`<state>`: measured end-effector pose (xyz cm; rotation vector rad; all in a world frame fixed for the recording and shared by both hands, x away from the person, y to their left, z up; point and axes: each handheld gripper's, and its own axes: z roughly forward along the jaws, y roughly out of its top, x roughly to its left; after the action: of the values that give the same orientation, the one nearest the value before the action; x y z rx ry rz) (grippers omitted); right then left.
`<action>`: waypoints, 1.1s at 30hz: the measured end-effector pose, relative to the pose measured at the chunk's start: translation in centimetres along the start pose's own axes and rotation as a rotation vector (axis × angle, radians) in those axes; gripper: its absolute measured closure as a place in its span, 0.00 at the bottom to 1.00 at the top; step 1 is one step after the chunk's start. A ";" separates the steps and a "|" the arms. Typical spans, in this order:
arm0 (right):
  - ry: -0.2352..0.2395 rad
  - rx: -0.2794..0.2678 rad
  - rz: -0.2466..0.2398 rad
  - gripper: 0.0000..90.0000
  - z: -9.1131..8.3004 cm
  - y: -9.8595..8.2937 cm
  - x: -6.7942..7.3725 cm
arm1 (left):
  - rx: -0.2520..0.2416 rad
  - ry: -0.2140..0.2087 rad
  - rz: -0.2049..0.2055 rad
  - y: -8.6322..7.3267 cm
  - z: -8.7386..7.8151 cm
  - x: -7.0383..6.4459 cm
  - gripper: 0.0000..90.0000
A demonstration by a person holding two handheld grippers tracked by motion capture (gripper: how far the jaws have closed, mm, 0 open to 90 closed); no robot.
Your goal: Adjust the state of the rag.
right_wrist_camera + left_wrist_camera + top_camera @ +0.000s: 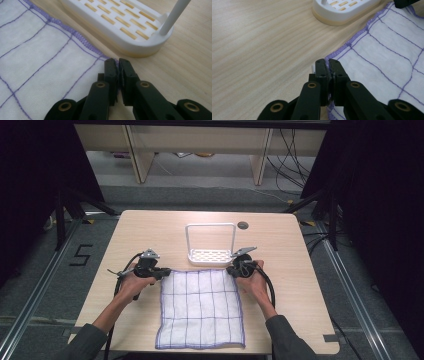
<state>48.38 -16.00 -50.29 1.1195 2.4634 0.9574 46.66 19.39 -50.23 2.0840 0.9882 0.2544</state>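
Cloth: a white cloth [201,307] with a purple grid and purple hem is seen spread flat in the lower centre of the high view; its near edge is laid close to the desk's front edge; its two far corners are gripped.
Left gripper: the left gripper [327,65] is held at the cloth's far left corner, left of centre in the high view [161,272]; its jaws are closed narrow on the hem of that corner.
Right gripper: the right gripper [117,64] is held at the far right corner, right of centre in the high view [234,269]; its jaws are pinched on the purple hem.
Rack: a white slotted rack [210,256] with a tall hoop handle is stood just beyond the cloth's far edge, between the grippers.
Desk: a pale wooden desk [150,227] carries everything; a dark round hole [243,225] is seen near its far edge.
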 end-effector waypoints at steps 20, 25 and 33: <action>-0.006 -0.063 -0.012 0.96 -3.3 1.1 0.5 | -0.080 0.004 0.031 1.3 -1.4 -0.1 0.96; 0.007 -0.061 -0.003 0.96 -3.9 1.4 0.4 | -0.126 0.015 0.001 1.4 -1.6 -0.2 0.96; 0.008 -0.088 -0.006 0.96 -4.4 1.9 0.7 | -0.138 0.003 0.014 1.9 -1.5 -0.3 0.96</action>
<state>46.90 -16.60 -45.74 1.0809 2.4043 1.0602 46.82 19.35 -47.79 1.9669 0.9316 0.3241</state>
